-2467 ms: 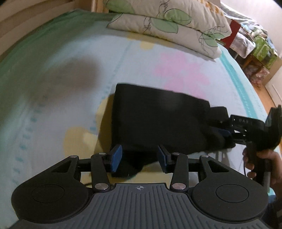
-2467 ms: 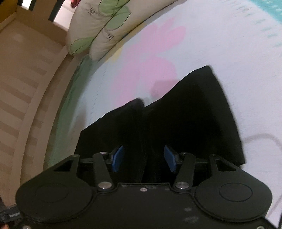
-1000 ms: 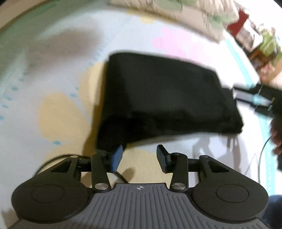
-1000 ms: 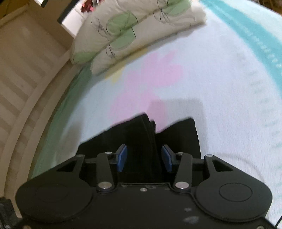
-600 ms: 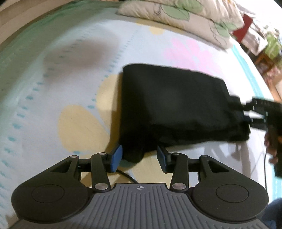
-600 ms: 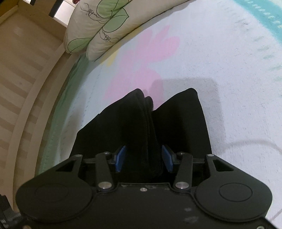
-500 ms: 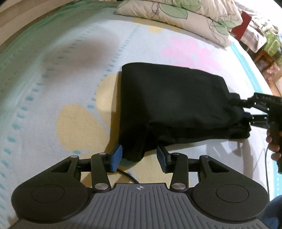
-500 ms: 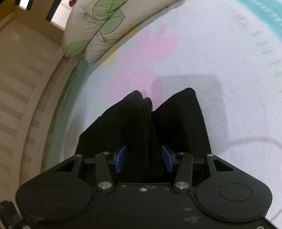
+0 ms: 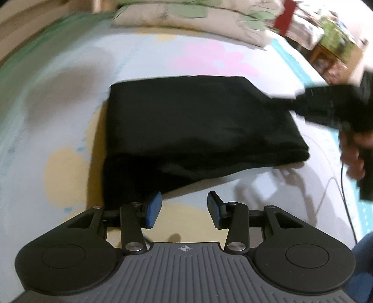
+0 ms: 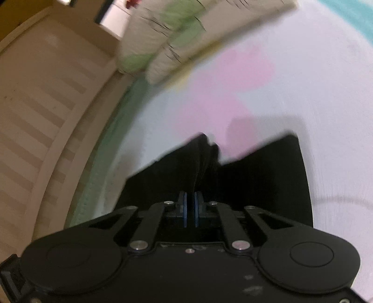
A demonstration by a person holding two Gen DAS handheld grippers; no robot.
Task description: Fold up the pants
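A pale bedsheet [image 9: 58, 98] printed with pink and yellow flowers and edged in green covered the bed. Two leaf-patterned pillows [image 9: 193, 25] were stacked at its head, beside a slatted wooden frame [image 10: 39, 111]. A thin cable [image 9: 345, 186] trailed across the sheet, with blurred clutter [image 9: 326, 39] beyond the bed.

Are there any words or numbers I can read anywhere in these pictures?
No readable words or numbers.
Left gripper: only a small crosshair mark on its grey body, no letters.
Right gripper: no lettering shows; in the left view it is too blurred to read.
Pillows: leaf drawings with scribbly lines, too blurred to read.
Pants: plain black, no label visible.
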